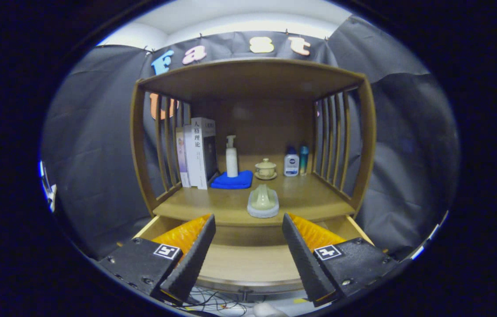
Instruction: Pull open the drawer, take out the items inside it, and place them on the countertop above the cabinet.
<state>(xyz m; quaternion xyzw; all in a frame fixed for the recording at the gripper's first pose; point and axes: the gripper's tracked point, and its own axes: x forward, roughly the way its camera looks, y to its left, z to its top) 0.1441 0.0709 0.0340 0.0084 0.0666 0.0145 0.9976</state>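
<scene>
Drawer [248, 259] pulled open under wooden countertop [314, 198], gripper [248, 229] jaws apart, dark cloth walls behind cabinet [252, 79].

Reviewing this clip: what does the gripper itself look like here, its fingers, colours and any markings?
The gripper has two wedge-shaped fingers that taper to points, with dark grey ridged pads on their inner faces and orange outer sides. Each finger sits on a black block fixed with small screws, and each block carries a square black-and-white marker on top. The fingers stand apart, with nothing between them. Thin dark cables show below the fingers.
</scene>
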